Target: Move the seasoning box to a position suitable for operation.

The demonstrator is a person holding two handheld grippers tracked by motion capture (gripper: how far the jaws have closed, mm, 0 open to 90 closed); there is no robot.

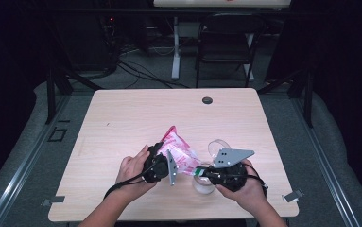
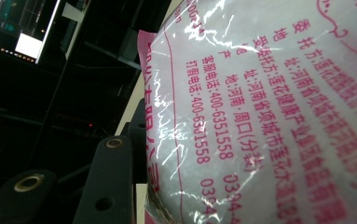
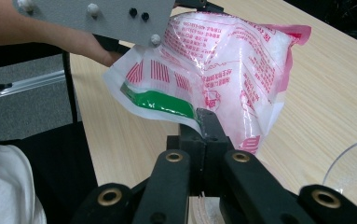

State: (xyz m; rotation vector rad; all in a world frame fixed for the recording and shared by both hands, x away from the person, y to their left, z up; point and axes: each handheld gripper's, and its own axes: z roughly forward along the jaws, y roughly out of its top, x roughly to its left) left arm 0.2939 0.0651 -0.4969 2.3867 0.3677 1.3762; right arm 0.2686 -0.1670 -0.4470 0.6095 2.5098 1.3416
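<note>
A pink-and-white printed plastic bag (image 1: 179, 152) of white grains hangs tilted above the front of the wooden table (image 1: 136, 118). My left gripper (image 1: 165, 152) is shut on the bag from the left. In the left gripper view the bag (image 2: 269, 116) presses against one black finger (image 2: 113, 172); the other is hidden behind it. My right gripper (image 1: 199, 169) comes from the right, its jaws shut on the bag's lower corner. In the right gripper view the right gripper (image 3: 205, 116) pinches the bag (image 3: 232, 60) beside a green strip (image 3: 160, 102). A clear cup (image 1: 203, 184) stands under the right gripper.
A second clear round container (image 1: 218, 145) sits just behind the right gripper; its rim (image 3: 353, 168) curves in at the right. A cable hole (image 1: 207, 100) marks the table's far edge. A folding chair (image 1: 228, 42) and desk legs stand beyond the table.
</note>
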